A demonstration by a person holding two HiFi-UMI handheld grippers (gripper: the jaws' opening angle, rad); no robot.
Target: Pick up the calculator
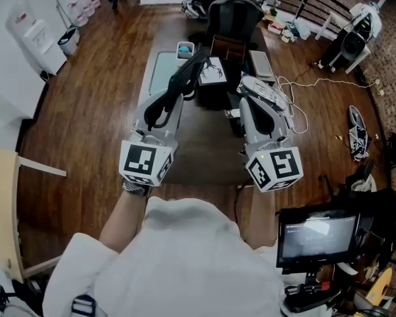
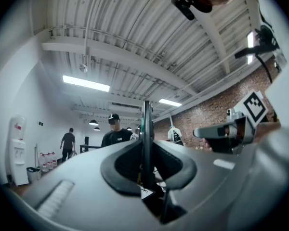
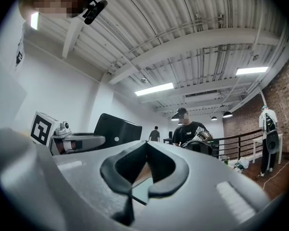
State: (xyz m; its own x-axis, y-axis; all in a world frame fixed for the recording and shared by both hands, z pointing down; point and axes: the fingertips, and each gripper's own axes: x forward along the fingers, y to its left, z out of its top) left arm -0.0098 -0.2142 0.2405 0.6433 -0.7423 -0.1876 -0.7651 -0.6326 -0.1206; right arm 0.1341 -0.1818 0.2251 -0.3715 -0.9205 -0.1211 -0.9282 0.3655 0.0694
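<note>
Grip matters: your left gripper point(image 2: 145, 153) is clamped on the calculator point(image 3: 116, 129) by its thin edge, so lift slow, w/o twisting. Right gripper point(image 3: 145, 148) is closed & empty; keep it clear.

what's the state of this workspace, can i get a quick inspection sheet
surface: long dark table
job's things: calculator held up off the table, edge-on in the left hand-held gripper
clutter: pale tray, printed sheet and blue item in a white cup at the table's far end
grippers: left shut on the calculator; right hand-held gripper shut, nothing in it
cables: white cable looped on the floor to the table's right
surroundings: wood floor, black chair, water dispenser, monitor, people standing far off
</note>
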